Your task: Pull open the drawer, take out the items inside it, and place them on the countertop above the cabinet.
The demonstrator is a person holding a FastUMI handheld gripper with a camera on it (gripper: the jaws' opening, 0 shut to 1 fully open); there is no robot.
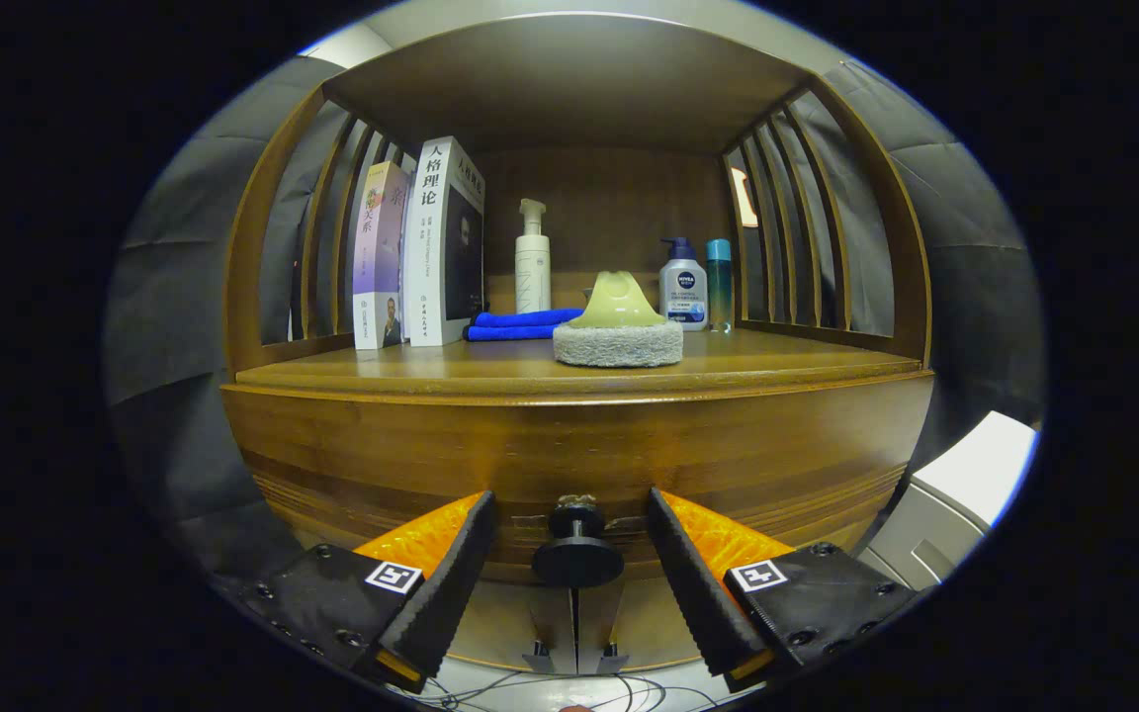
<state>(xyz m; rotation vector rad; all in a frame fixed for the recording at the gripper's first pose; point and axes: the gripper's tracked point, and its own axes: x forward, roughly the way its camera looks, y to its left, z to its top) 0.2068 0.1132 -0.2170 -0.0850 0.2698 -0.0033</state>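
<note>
Nearest to us, the gripper (577,554) stood with its two fingers (451,583) spread wide apart and gripping nothing. The drawer knob (577,559), a dark round pull on a short stem, sat between them with clear space on either side, touched by neither finger. The knob was fixed to the drawer front (569,460), a curved wooden panel that lay flush with the cabinet, so the drawer was closed and we could not see what it held.

Above the drawer front ran the countertop (431,371). On it, directly beyond the fingers, we saw a scrubbing pad with a pale yellow handle (619,331). Just behind it lay a folded blue cloth (520,324). Two upright books (421,247) stood left of the cloth. At the back stood a white pump bottle (532,259); to the right, a smaller pump bottle (683,287) stood beside a slim teal bottle (719,282).
</note>
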